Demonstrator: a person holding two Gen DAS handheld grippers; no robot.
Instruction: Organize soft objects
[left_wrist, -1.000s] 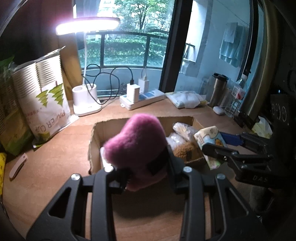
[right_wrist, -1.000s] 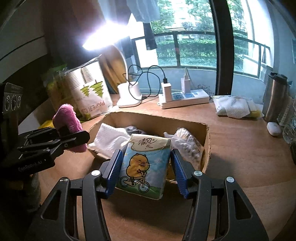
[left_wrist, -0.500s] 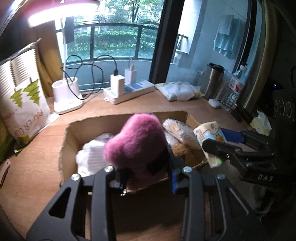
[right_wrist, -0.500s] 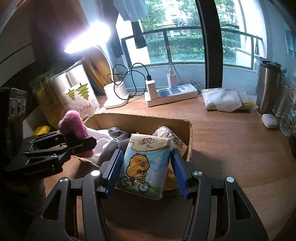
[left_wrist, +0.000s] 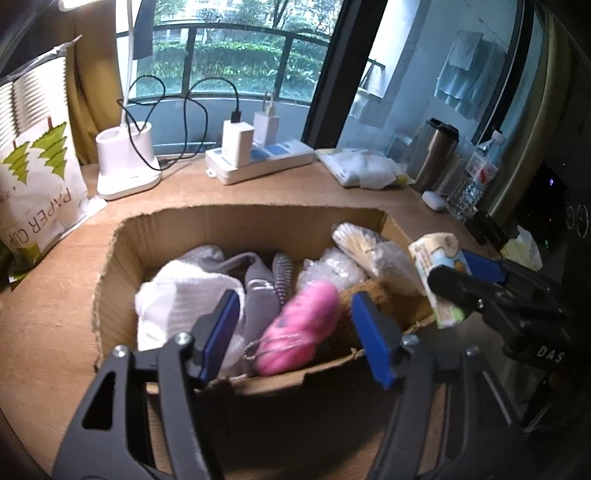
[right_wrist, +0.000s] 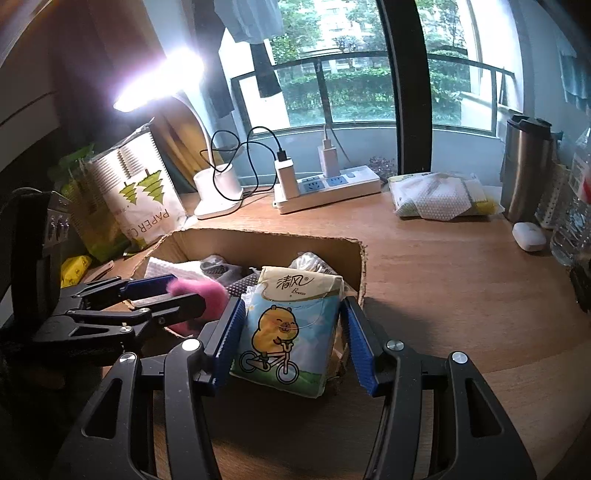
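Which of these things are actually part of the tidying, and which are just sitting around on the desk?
Part of the job:
- cardboard box
- pink plush toy, in the box
- tissue pack, gripped between the right jaws
- white cloth, in the box

Just lying about:
- power strip
- paper cup bag
- steel tumbler

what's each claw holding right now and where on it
The left claw is open and holds nothing; the pink plush toy is blurred inside the cardboard box. The right claw grips the tissue pack by its two side edges.
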